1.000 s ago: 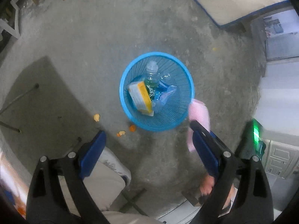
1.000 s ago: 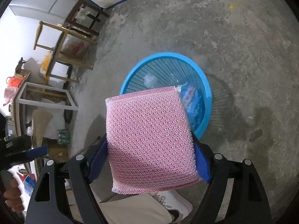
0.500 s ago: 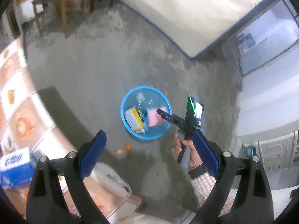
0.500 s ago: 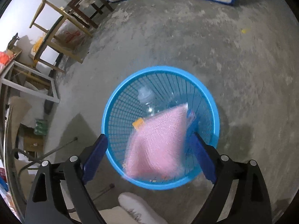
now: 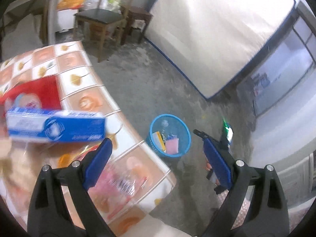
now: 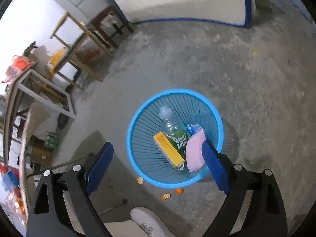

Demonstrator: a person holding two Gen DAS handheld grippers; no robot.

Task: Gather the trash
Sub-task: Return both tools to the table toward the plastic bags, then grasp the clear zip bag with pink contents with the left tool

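Observation:
A blue trash basket (image 6: pixel 134 122) stands on the concrete floor and also shows in the left wrist view (image 5: pixel 188 140). Inside lie a pink sponge (image 6: pixel 194 154), a yellow box (image 6: pixel 167 152) and a clear bottle (image 6: pixel 169 126). My right gripper (image 6: pixel 158 154) is open and empty above the basket. My left gripper (image 5: pixel 157 154) is open and empty, over the edge of a tiled table (image 5: pixel 79 73). A blue and white box (image 5: pixel 55 125) and a clear plastic wrapper (image 5: pixel 118 183) lie on that table.
Orange peel bits (image 6: pixel 178 191) lie on the floor by the basket. A red bag (image 5: pixel 37 90) is on the table. Chairs (image 5: pixel 102 19) and a mattress (image 5: pixel 213 31) stand behind. My shoe (image 6: pixel 148 223) is near the basket.
The right gripper opened and the pink sponge dropped into the basket. The left gripper swung up and left from above the basket to the table edge.

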